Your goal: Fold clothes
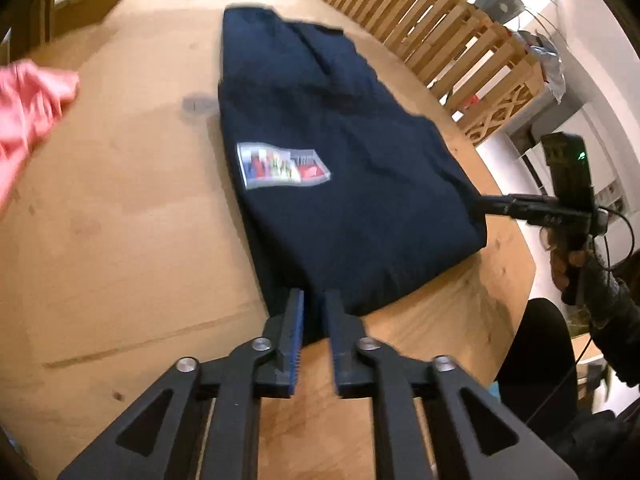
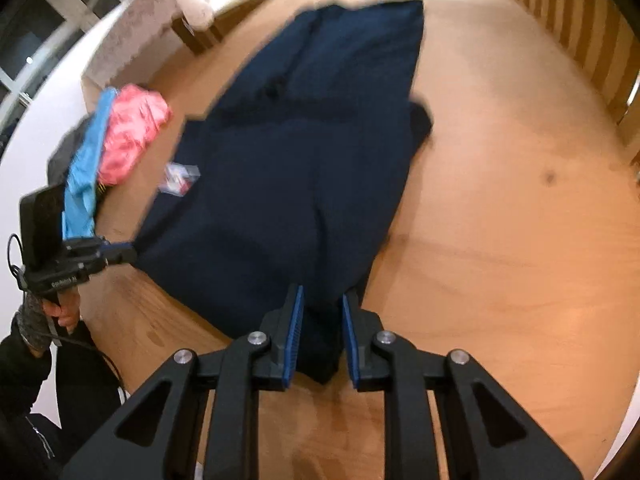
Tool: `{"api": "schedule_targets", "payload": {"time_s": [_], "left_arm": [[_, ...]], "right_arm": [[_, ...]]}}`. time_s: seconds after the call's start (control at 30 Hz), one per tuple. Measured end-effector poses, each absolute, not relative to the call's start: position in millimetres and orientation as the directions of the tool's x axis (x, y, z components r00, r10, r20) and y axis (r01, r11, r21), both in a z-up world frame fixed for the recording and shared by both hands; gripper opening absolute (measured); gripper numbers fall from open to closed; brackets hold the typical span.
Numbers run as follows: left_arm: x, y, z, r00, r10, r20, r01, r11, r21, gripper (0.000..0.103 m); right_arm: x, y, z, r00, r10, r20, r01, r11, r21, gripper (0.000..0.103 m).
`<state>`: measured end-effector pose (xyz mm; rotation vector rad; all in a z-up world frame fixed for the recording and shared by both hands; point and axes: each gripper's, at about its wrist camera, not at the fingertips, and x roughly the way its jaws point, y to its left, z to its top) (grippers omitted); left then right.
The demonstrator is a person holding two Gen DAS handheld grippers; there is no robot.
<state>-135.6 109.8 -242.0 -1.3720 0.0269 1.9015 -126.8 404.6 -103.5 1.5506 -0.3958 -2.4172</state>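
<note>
Left tool [image 1: 314, 312], right tool [image 2: 322, 312], pinching navy garment's [image 1: 340, 152] near corners

Black gripper [image 2: 320, 304] linkage with silver screws, blue pads [image 2: 294, 336] (ribbed), grey knit cuff [image 2: 34, 320].

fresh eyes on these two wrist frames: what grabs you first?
The navy garment, partly folded, lies in the middle of the wooden table, a bright printed patch on its left side. The left gripper and right gripper each pinch a near corner of it. A pink garment lies bunched with a light blue one at the table's left edge.
</note>
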Motion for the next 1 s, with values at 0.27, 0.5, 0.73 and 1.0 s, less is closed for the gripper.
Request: {"api": "schedule_targets", "payload": {"time_s": [0.27,0.5,0.73,1.0], "left_arm": [[-148.6,150.5,-214.5,-0.155,0.555,-0.817,-0.673,-0.665,-0.324,0.022],[-187.7,176.6,-230.7,-0.158,0.510,-0.846,-0.683,-0.674,-0.280,0.022],[-233.4,236.7,-204.7,-0.075,0.597,-0.799,-0.814,-0.500,-0.297,0.034],[-271.3,316.8,-224.3,0.099,0.538,-0.837,-0.905,-0.300,-0.300,0.034]], "right_arm": [[-200.2,442.8,-109.3,-0.430,-0.358,-0.829,-0.067,-0.903,0.425,0.041],[-229.8,415.3,-117.5,-0.413,-0.335,-0.847,0.045,-0.936,0.349,0.023],[-215.4,401.0,-96.4,-0.456,-0.374,-0.808,0.181,-0.927,0.328,0.009],[-216.5,400.9,-98.5,-0.450,-0.393,-0.802,0.231,-0.919,0.321,0.009]]}}
